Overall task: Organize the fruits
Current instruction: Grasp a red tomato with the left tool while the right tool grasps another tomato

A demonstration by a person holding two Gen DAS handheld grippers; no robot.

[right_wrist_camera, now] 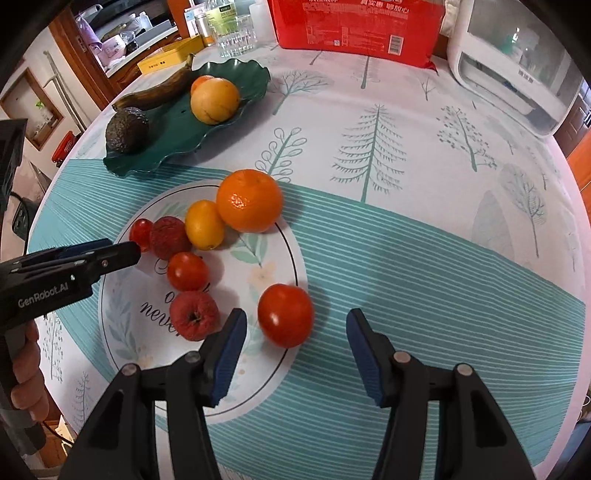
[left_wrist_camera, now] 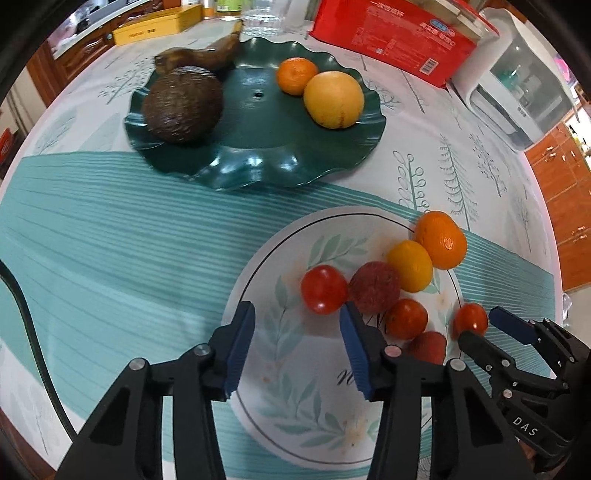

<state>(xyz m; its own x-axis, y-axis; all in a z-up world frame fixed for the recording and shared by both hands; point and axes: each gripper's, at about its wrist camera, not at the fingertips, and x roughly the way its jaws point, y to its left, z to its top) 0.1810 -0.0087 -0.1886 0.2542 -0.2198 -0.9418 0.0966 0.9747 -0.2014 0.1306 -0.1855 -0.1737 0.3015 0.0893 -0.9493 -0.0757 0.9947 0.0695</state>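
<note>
A white leaf-patterned plate [left_wrist_camera: 280, 373] [right_wrist_camera: 122, 332] carries several small fruits: tomatoes, lychees, a yellow citrus [right_wrist_camera: 204, 224] and a mandarin [right_wrist_camera: 249, 200]. My left gripper [left_wrist_camera: 296, 309] [right_wrist_camera: 127, 249] stands open over the plate, with a small tomato [left_wrist_camera: 324, 289] [right_wrist_camera: 141, 230] just beyond its tips and touching neither pad. My right gripper [right_wrist_camera: 295, 315] [left_wrist_camera: 478, 325] is open at the plate's rim. A larger tomato [right_wrist_camera: 285, 315] [left_wrist_camera: 470, 320] lies between its tips, nearer the left finger, unpressed. A green wavy plate [left_wrist_camera: 258, 162] [right_wrist_camera: 177, 133] holds an avocado [left_wrist_camera: 183, 105], a dark banana [left_wrist_camera: 207, 55], a mandarin [left_wrist_camera: 296, 75] and a yellow fruit [left_wrist_camera: 334, 99].
At the back of the round table stand a red box [left_wrist_camera: 391, 37] [right_wrist_camera: 354, 26], a white appliance [left_wrist_camera: 517, 92] [right_wrist_camera: 517, 66], glasses [right_wrist_camera: 236, 37] and a yellow tin [left_wrist_camera: 159, 24]. A hand [right_wrist_camera: 26, 373] holds the left gripper's handle. A black cable [left_wrist_camera: 22, 314] runs at the left.
</note>
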